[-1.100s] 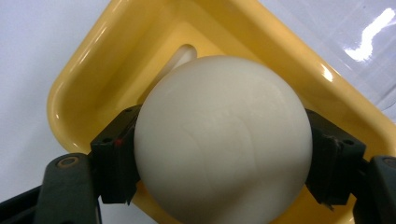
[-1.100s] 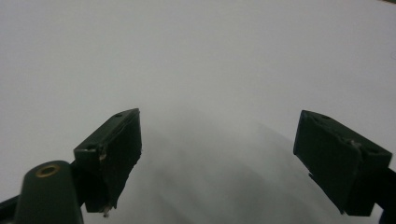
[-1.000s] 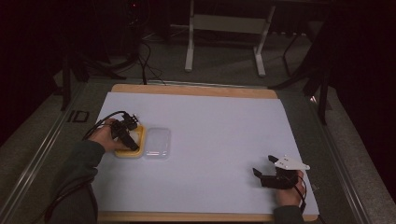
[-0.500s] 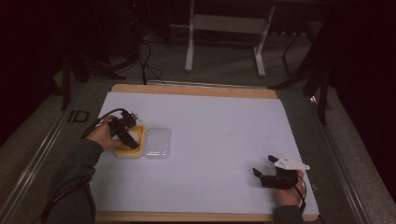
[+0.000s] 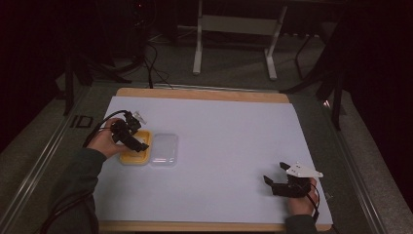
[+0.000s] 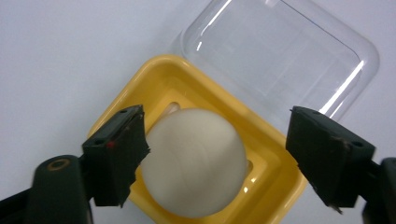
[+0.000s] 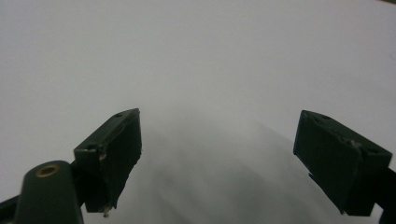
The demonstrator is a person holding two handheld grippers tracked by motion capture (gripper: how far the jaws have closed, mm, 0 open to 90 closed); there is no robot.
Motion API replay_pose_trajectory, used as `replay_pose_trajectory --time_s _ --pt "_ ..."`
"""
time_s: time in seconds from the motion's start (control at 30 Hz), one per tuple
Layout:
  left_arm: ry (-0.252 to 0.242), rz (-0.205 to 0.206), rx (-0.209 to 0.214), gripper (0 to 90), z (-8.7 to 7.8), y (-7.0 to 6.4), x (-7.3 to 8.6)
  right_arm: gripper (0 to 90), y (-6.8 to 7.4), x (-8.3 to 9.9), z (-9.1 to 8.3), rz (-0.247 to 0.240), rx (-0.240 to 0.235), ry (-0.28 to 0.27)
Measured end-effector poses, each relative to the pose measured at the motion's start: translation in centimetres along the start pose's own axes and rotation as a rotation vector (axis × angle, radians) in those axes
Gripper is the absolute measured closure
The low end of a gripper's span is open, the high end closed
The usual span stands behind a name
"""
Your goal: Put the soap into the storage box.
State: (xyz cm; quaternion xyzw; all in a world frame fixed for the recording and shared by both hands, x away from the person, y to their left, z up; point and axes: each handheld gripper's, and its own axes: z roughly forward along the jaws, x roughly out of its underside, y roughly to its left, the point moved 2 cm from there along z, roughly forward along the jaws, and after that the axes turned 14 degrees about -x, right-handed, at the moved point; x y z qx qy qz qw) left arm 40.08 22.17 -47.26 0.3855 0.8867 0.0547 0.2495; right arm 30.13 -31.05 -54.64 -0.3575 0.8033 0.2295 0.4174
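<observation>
While over the yellow tray (image 6: 140,86), left hand-held gripper (image 6: 217,154) spread around white ball (image 6: 194,163); right one (image 7: 224,163) spread.

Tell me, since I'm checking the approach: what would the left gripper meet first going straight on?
Probably the white ball sitting in the yellow tray; the left gripper is open around it.

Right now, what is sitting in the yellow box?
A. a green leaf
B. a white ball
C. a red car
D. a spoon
B: the left gripper view shows a round white ball resting in the yellow box, between the open jaws of the left gripper.
</observation>
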Motion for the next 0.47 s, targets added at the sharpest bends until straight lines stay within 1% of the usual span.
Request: replay_pose_trajectory --time_s 0.03,0.07,0.1,0.13,0.17,0.2,0.23,0.27,0.33,0.37,0.4,0.43,0.47 --pt "-0.006 0.017 0.006 27.1 -0.3 -0.5 -0.2 15.2 0.0 0.0 0.0 0.002 0.000 -0.001" --pt "-0.006 0.017 0.006 30.2 -0.3 -0.5 -0.2 15.2 0.0 0.0 0.0 0.002 0.000 -0.001" --pt "-0.027 0.033 0.004 32.3 -0.7 -1.1 -0.4 15.1 0.0 0.0 0.0 0.000 0.000 0.001" --pt "-0.027 0.033 0.004 32.9 -0.7 -1.1 -0.4 15.1 0.0 0.0 0.0 0.000 0.000 0.001" --pt "-0.045 0.049 0.008 35.5 -1.1 -1.7 -0.5 15.1 0.0 0.0 0.0 0.002 0.000 0.003" --pt "-0.045 0.049 0.008 36.4 -1.1 -1.7 -0.5 15.1 0.0 0.0 0.0 0.002 0.000 0.003" --pt "-0.056 0.065 0.005 37.9 -1.3 -2.3 -0.5 15.1 0.0 0.0 0.0 0.004 0.000 0.003" --pt "-0.061 0.071 -0.001 38.6 -1.3 -2.6 -0.5 15.1 0.0 0.0 0.0 0.004 0.001 0.004" --pt "-0.065 0.073 -0.001 38.7 -1.3 -2.8 -0.5 15.1 0.0 0.0 0.0 0.006 0.001 0.005" --pt "-0.080 0.068 -0.005 38.6 -1.4 -3.5 -0.3 15.1 -0.1 0.0 0.0 0.007 0.001 0.005" --pt "-0.080 0.068 -0.005 38.6 -1.4 -3.5 -0.3 15.1 -0.1 0.0 0.0 0.007 0.001 0.005" --pt "-0.099 0.067 -0.017 38.5 -1.5 -4.1 0.0 15.1 -0.1 0.0 0.1 0.013 0.002 0.005" --pt "-0.099 0.067 -0.017 38.4 -1.5 -4.1 0.0 15.1 -0.1 0.0 0.1 0.013 0.002 0.005"
